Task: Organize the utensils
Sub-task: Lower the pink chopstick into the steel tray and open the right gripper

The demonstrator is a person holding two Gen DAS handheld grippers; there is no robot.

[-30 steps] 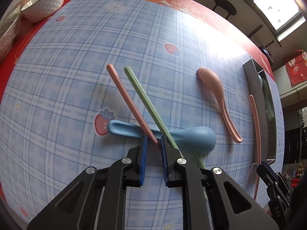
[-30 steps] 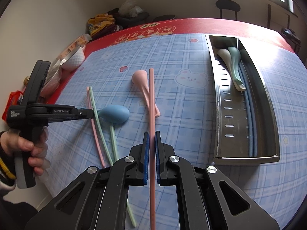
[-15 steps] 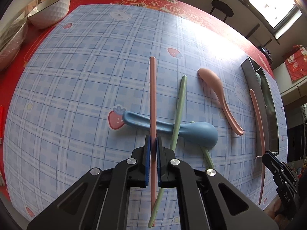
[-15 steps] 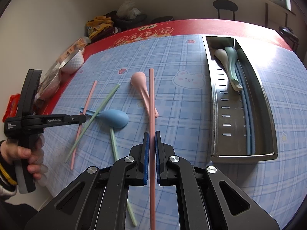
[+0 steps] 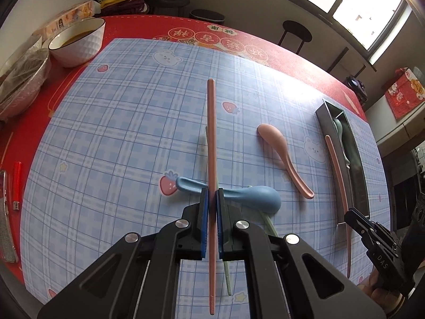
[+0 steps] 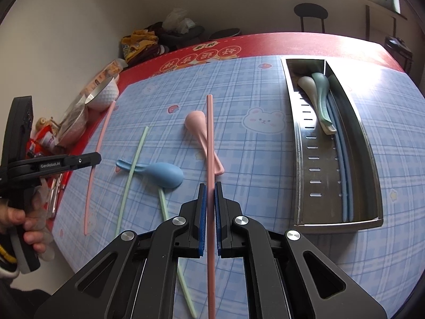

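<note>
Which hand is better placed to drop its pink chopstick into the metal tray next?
Right. The right gripper holds its pink chopstick beside the metal tray; the left gripper is farther away.

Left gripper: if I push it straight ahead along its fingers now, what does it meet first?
Likely the blue spoon, lying crosswise just beyond the fingertips of the left gripper, which is clamped on a pink chopstick. Depth is unclear; if the gripper is above the mat, it may pass over.

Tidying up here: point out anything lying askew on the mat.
Two slim pale-green chopsticks lie splayed apart, one across the handle of the blue plastic spoon, the other poking out from under its bowl. Nothing looks spilled or damaged.
</note>
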